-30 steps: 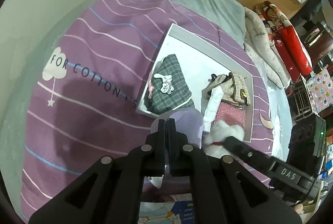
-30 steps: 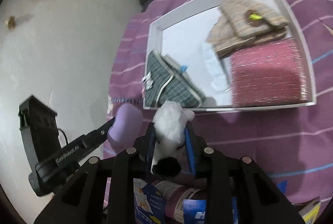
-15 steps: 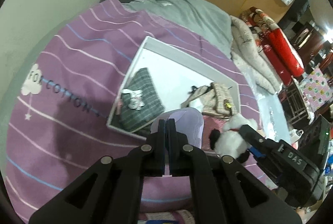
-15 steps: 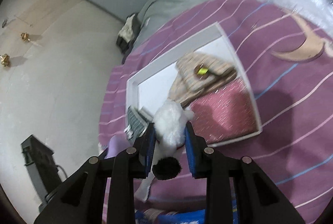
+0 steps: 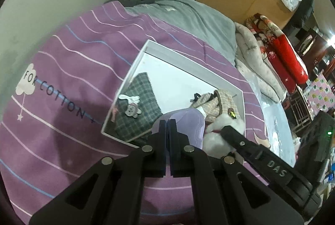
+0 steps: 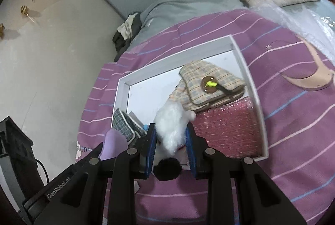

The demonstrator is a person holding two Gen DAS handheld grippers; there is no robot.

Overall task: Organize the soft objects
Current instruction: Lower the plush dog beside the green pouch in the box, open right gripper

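The right tongs (image 6: 170,137) squeeze a light, squashy white plush (image 6: 171,122) at its middle over the tray's (image 6: 173,62) near edge, while the closed left tongs (image 5: 167,128) pinch what looks like limp lilac cloth (image 5: 192,122).

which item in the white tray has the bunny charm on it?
The dark green plaid pouch at the tray's left end; the beige plaid one doesn't.

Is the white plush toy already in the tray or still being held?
Still held: the right tool is clamped on the plush toy, above the tray's near edge.
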